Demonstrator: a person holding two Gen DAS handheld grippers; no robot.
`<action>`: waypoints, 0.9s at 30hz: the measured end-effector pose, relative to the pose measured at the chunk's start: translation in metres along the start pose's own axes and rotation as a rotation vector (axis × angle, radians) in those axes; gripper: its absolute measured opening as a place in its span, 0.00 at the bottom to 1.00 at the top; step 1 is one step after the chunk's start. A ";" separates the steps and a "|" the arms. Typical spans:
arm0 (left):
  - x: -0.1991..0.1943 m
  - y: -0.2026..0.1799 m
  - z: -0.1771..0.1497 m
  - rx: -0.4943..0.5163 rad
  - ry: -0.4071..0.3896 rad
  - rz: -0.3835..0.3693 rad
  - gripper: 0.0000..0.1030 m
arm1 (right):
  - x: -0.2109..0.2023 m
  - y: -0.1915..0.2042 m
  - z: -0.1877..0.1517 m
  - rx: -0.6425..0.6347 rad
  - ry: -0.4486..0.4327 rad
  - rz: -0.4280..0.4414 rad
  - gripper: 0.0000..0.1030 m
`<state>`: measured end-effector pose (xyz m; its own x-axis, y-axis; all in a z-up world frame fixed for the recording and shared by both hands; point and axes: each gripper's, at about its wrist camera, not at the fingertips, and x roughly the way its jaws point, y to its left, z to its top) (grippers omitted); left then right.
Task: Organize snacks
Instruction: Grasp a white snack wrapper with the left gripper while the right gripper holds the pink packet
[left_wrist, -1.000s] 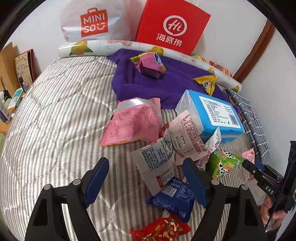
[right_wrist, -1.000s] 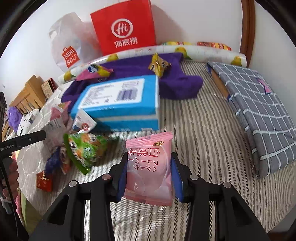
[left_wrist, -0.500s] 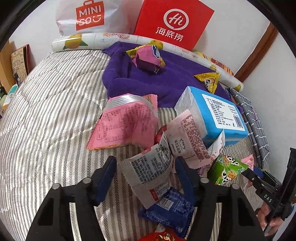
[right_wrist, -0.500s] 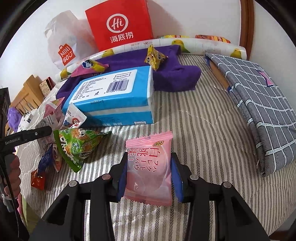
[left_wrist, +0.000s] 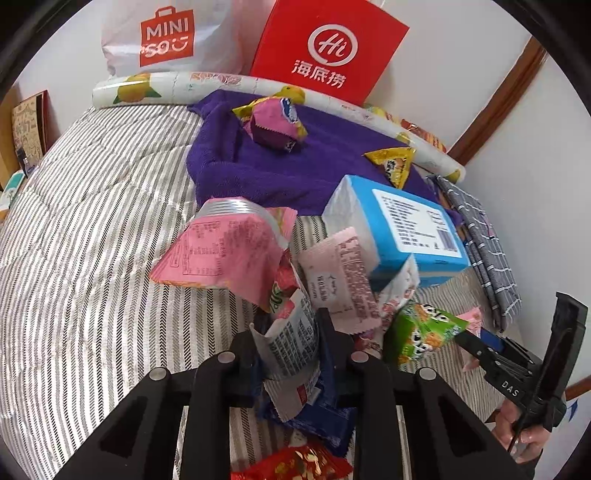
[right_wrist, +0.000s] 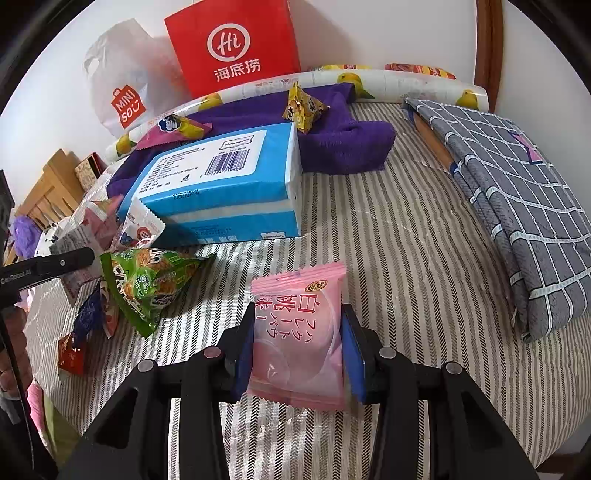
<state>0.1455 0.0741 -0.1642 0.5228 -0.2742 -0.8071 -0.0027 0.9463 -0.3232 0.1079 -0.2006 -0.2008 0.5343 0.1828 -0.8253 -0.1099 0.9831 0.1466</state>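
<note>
My left gripper (left_wrist: 290, 343) is shut on a white printed snack packet (left_wrist: 291, 350) at the near edge of a snack pile on the striped bed. A dark blue packet (left_wrist: 317, 417) and a red packet (left_wrist: 295, 465) lie under it. A big pink bag (left_wrist: 221, 251), a pale pink packet (left_wrist: 340, 277) and a green packet (left_wrist: 421, 332) lie just beyond. My right gripper (right_wrist: 297, 336) is shut on a pink peach snack packet (right_wrist: 299, 339), held above the bed right of the green packet (right_wrist: 147, 284).
A blue tissue box (right_wrist: 221, 184) stands behind the pile. A purple towel (left_wrist: 295, 158) holds a purple-pink packet (left_wrist: 275, 125) and a yellow triangle packet (left_wrist: 393, 164). A red bag (left_wrist: 328, 51), a white MINISO bag (left_wrist: 166, 37) and a checked cloth (right_wrist: 517, 206) line the edges.
My left gripper moved forward into the pile and closed on the white printed packet. My right gripper kept hold of the pink packet and shifted slightly right and forward.
</note>
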 end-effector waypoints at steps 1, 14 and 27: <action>-0.004 0.000 -0.001 0.003 -0.007 -0.002 0.23 | -0.001 0.000 0.000 0.000 -0.003 -0.001 0.41; -0.046 -0.007 -0.004 0.020 -0.080 -0.026 0.22 | -0.036 0.010 0.004 -0.013 -0.059 -0.004 0.41; -0.079 -0.044 0.011 0.081 -0.143 -0.069 0.22 | -0.082 0.028 0.024 -0.028 -0.137 -0.001 0.41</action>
<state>0.1137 0.0561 -0.0814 0.6356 -0.3170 -0.7039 0.1028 0.9384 -0.3298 0.0813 -0.1879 -0.1157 0.6433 0.1836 -0.7433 -0.1313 0.9829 0.1292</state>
